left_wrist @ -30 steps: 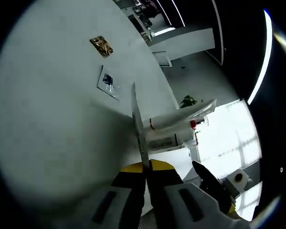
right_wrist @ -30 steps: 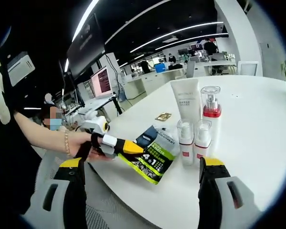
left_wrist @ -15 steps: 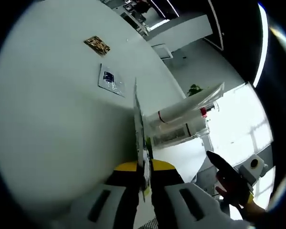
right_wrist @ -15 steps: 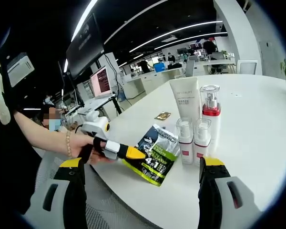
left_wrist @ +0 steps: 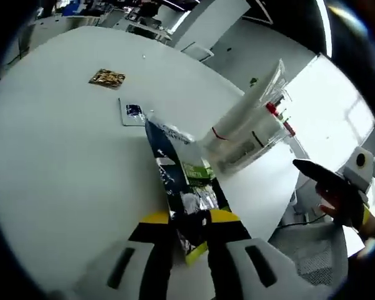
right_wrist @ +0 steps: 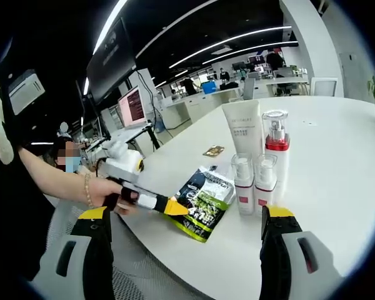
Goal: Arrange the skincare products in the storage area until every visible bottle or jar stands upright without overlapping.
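Observation:
A green and black pouch (left_wrist: 182,190) is pinched at its near edge by my left gripper (left_wrist: 189,222), which is shut on it. From the right gripper view the pouch (right_wrist: 204,200) lies low on the white table (right_wrist: 337,162) with the left gripper (right_wrist: 174,207) at its corner. Just behind it stand a white tube (right_wrist: 244,133), a red-banded pump bottle (right_wrist: 276,149) and two small clear-capped bottles (right_wrist: 242,184), all upright and close together. My right gripper (right_wrist: 184,250) hangs open at the table's front edge with nothing between its fingers.
A gold sachet (left_wrist: 107,77) and a small silver-blue sachet (left_wrist: 132,112) lie flat farther back on the table. A person's hand and bracelet (right_wrist: 90,187) hold the left gripper. Desks and monitors (right_wrist: 131,106) stand beyond the table edge.
The left gripper has turned and lowered the pouch from edge-on toward flat on the table, beside the bottles. The right gripper and the bottles have stayed put.

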The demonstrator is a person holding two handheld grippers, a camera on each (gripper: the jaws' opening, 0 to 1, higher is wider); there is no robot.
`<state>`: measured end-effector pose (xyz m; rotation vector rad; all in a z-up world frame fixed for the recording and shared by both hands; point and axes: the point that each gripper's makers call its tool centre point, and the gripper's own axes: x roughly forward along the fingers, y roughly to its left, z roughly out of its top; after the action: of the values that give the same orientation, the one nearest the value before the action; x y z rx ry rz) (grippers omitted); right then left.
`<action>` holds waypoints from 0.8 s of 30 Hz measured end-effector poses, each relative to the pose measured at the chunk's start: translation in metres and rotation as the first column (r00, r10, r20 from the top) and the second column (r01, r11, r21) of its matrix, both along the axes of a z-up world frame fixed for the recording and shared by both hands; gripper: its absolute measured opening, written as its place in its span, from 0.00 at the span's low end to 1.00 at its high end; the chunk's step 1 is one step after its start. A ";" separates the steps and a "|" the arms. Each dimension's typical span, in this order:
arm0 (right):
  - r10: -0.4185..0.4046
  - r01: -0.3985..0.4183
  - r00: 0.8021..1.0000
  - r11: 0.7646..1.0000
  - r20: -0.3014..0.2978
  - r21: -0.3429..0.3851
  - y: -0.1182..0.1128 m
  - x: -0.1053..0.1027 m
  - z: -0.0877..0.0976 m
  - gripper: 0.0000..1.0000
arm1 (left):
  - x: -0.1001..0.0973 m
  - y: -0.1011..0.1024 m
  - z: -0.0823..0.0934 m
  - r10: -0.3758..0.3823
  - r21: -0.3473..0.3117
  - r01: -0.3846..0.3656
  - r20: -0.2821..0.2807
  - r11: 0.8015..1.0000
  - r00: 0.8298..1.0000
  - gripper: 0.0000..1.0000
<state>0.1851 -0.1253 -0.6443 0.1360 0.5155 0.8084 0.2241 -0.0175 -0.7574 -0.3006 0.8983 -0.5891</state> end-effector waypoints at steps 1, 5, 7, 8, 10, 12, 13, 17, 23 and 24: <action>-0.001 0.001 1.000 1.000 0.000 -0.001 0.000 0.000 0.000 1.00 | 0.000 0.002 0.000 -0.011 0.020 0.011 0.011 1.000 1.000 0.17; -0.001 0.001 1.000 1.000 -0.001 -0.002 0.000 0.000 0.000 1.00 | 0.001 0.000 -0.001 -0.047 0.088 0.042 0.047 0.995 0.998 0.19; 0.000 0.000 1.000 1.000 -0.002 -0.001 0.000 0.000 0.000 1.00 | 0.001 -0.001 0.001 -0.063 0.112 0.057 0.057 0.992 0.996 0.20; 0.000 0.000 1.000 1.000 -0.003 -0.002 0.000 0.000 0.000 1.00 | 0.000 -0.002 0.004 -0.075 0.134 0.066 0.065 0.989 0.995 0.21; -0.001 0.001 1.000 1.000 -0.003 -0.001 0.000 0.000 0.000 1.00 | 0.000 -0.001 0.005 -0.090 0.157 0.077 0.076 0.985 0.993 0.22; -0.002 0.002 1.000 1.000 -0.003 -0.001 0.000 0.000 0.000 1.00 | 0.000 -0.002 0.005 -0.105 0.184 0.088 0.085 0.979 0.991 0.22; -0.002 0.002 1.000 1.000 -0.004 -0.001 0.000 0.000 0.000 1.00 | 0.000 -0.002 0.005 -0.111 0.195 0.093 0.086 0.976 0.990 0.23; -0.002 0.002 1.000 1.000 -0.006 -0.002 0.000 -0.001 0.000 1.00 | 0.002 -0.004 0.004 -0.143 0.232 0.118 0.091 0.965 0.986 0.24; -0.006 0.006 1.000 1.000 -0.009 0.006 0.000 0.000 0.000 1.00 | 0.002 -0.002 0.002 -0.161 0.253 0.136 0.082 0.958 0.984 0.25; -0.007 0.007 1.000 1.000 -0.010 0.006 0.000 0.000 0.000 1.00 | 0.001 -0.002 0.002 -0.160 0.258 0.135 0.076 0.957 0.984 0.26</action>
<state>0.1853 -0.1257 -0.6443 0.1477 0.5213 0.8028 0.2256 -0.0193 -0.7559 0.0257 0.8964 -0.6141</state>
